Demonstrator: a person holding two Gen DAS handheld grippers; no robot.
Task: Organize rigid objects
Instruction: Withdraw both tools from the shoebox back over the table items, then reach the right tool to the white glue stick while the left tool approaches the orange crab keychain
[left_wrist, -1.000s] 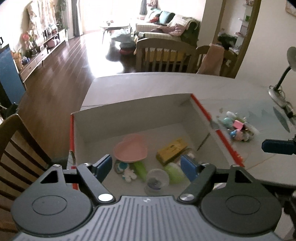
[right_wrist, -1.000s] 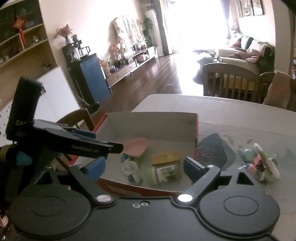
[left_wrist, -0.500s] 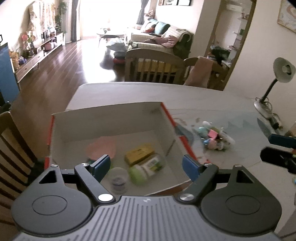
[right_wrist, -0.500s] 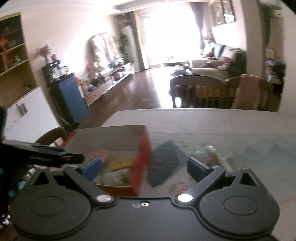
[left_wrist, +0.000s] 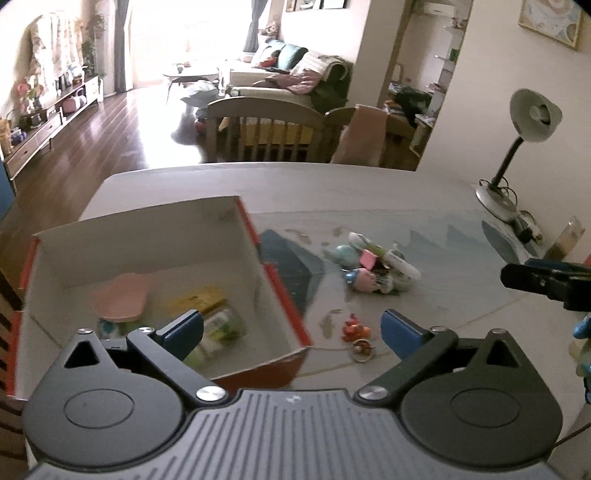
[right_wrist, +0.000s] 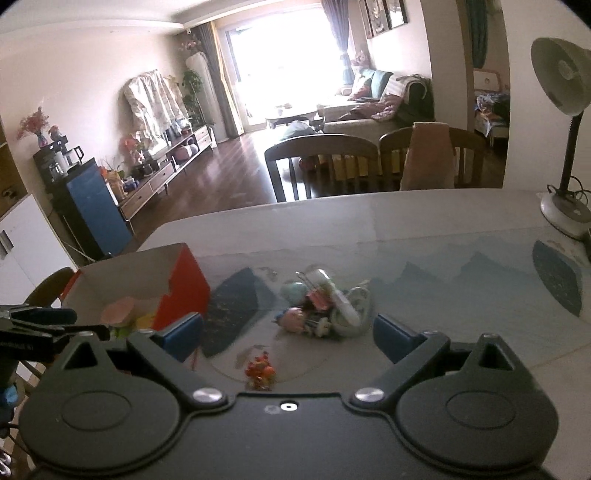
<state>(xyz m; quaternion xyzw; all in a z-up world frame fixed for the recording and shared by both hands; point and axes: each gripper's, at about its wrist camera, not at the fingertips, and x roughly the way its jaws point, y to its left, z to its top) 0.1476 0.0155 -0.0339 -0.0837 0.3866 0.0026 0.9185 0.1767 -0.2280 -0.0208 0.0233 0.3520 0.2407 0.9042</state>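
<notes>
Now both views have been swung away from the cardboard box (left_wrist: 255, 236) toward the toy pile (right_wrist: 325, 310) on the table (right_wrist: 424, 221). The left gripper (left_wrist: 291, 328) and right gripper (right_wrist: 288, 332) are held wide and empty, so another pickup is judged imminent.

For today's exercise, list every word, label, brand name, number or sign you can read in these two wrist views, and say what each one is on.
None can be read.
Green bottle in the box: label blurred.
Yellow packet in the box: print blurred.
Left gripper seen from the right wrist: pale lettering on its side, too small and dim to read.
Small mark on the left gripper's own housing: a logo, no readable letters.
</notes>
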